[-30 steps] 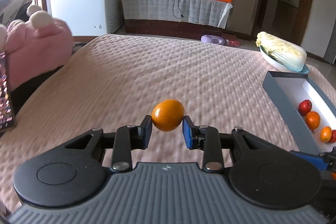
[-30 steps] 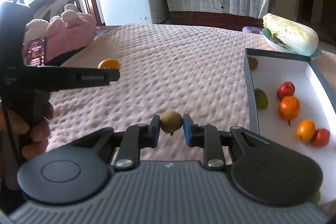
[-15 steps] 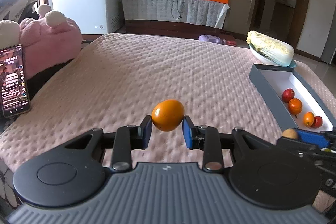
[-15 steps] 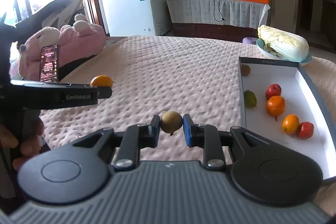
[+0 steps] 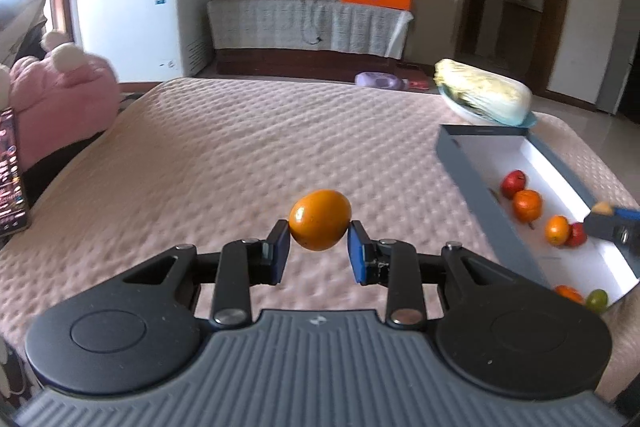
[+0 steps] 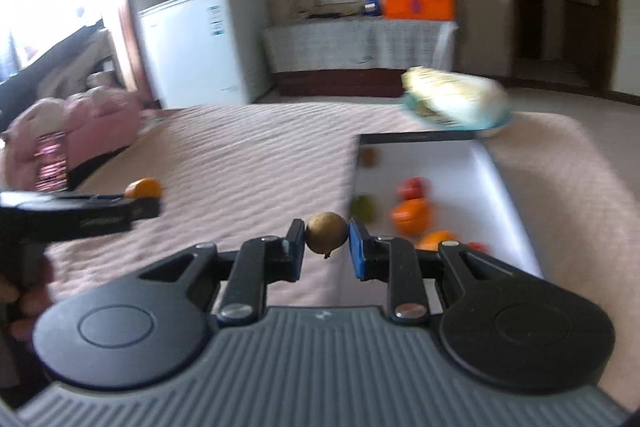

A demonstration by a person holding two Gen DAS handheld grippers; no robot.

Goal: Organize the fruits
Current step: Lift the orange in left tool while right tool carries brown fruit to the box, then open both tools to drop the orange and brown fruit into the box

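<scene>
Left wrist: left hand-held gripper (image 5: 319, 255) clamps orange (image 5: 320, 219)

Orange (image 5: 320, 219), brown fruit (image 6: 326, 235) between fingers

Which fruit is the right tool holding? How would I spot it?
Find the pink bedspread and the white box of fruit. At the box's near edge, the right tool pinches a small round fruit. It is dull brown; its neighbours are orange, red or green.

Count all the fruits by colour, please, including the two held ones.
orange fruits: 4
red fruits: 2
green fruits: 2
brown fruits: 2
Total: 10
</scene>
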